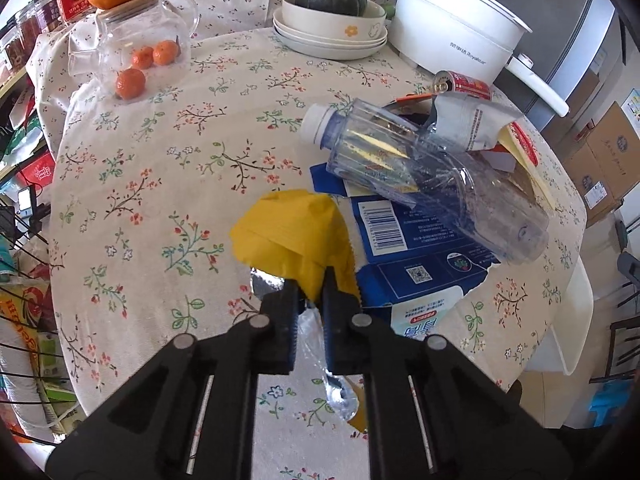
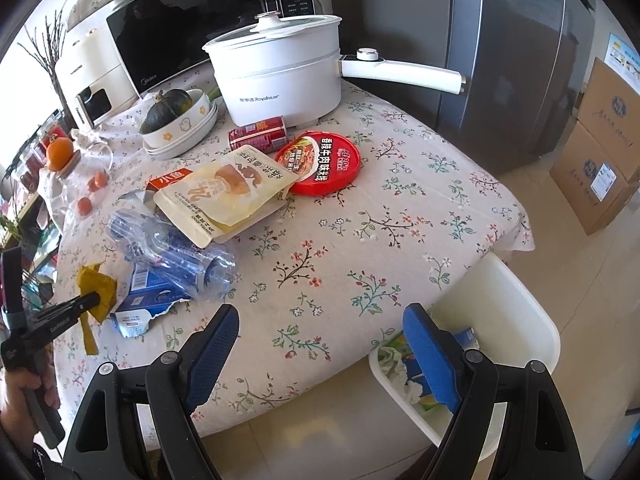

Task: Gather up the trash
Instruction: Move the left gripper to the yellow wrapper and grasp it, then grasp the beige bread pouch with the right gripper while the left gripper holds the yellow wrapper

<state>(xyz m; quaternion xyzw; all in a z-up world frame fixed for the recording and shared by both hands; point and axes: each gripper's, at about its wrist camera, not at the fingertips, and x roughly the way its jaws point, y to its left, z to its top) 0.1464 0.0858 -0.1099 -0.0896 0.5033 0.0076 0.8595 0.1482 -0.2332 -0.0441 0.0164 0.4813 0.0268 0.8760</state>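
So the left gripper [image 1: 311, 288] is sitting nearly closed, pinching a yellow wrapper [image 1: 294, 236] with a silvery inside, right at the near-left edge of the trash pile on the flowery surface [image 1: 168, 184]. The right gripper [image 2: 320, 344] is hanging wide open with nothing between its blue pads [image 2: 430, 354], hovering over the near edge of the surface. The right wrist view is showing stuff the left one isn't: a white bin [image 2: 516, 320] beside the surface with crumpled trash already in it, one red round lid [image 2: 324, 162], and a hand [image 2: 24, 392] holding the left gripper's handle. The left view is showing the pinch up close. Counting the trash lying there: one clear plastic bottle [image 1: 432, 172] on top of one torn blue carton [image 1: 404, 248], one red can [image 2: 259, 133] lying on its side, one cream snack pouch [image 2: 232, 192]. Also one white electric pot [image 2: 280, 68] and three small oranges in a glass teapot [image 1: 144, 56].
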